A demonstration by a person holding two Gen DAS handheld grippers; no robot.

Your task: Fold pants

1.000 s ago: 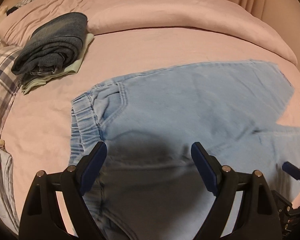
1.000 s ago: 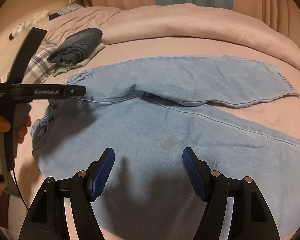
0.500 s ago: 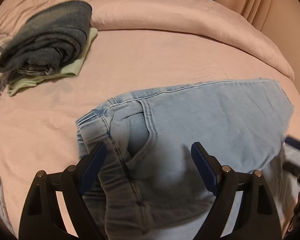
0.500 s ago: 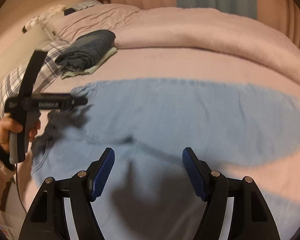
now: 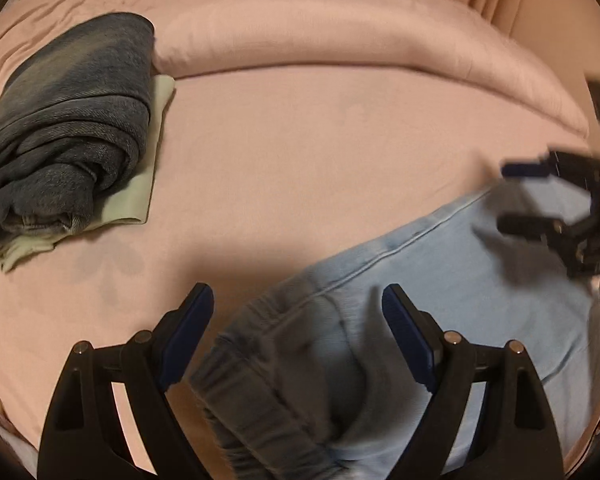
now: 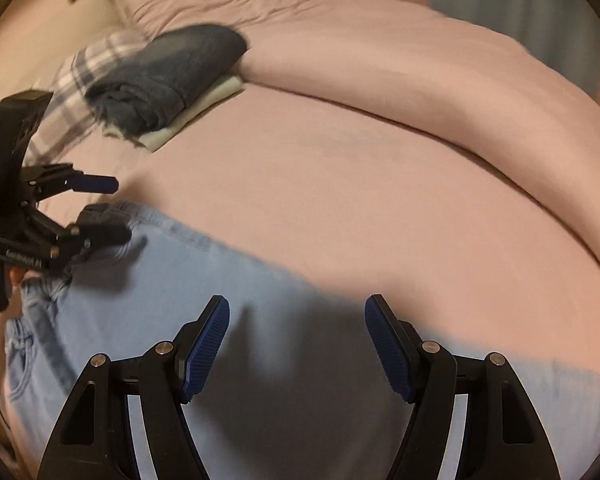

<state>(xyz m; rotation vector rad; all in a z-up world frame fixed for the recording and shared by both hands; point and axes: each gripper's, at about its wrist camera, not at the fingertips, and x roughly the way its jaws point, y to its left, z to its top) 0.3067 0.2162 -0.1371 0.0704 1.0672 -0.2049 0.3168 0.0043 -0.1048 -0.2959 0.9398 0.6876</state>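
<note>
Light blue denim pants [image 5: 440, 300] lie on the pink bed sheet [image 5: 300, 152]; the elastic waistband [image 5: 252, 400] is rumpled near my left gripper. My left gripper [image 5: 298, 320] is open and empty, low over the waistband's far edge. In the right wrist view the pants [image 6: 220, 280] spread across the lower frame. My right gripper [image 6: 298, 336] is open and empty, just above the pants' far edge. The left gripper also shows in the right wrist view [image 6: 104, 208], open over the waistband. The right gripper shows in the left wrist view [image 5: 520, 196], open.
A folded stack of dark jeans [image 5: 68, 120] on a pale green garment [image 5: 140, 184] sits at the far left of the bed. A rolled pink duvet [image 5: 340, 32] runs along the back. A plaid pillow [image 6: 80, 80] lies left of the stack.
Both grippers have moved forward and down towards the pants' far edge. The pants now fill less of each view and more bare sheet shows. Both grippers stay open.
</note>
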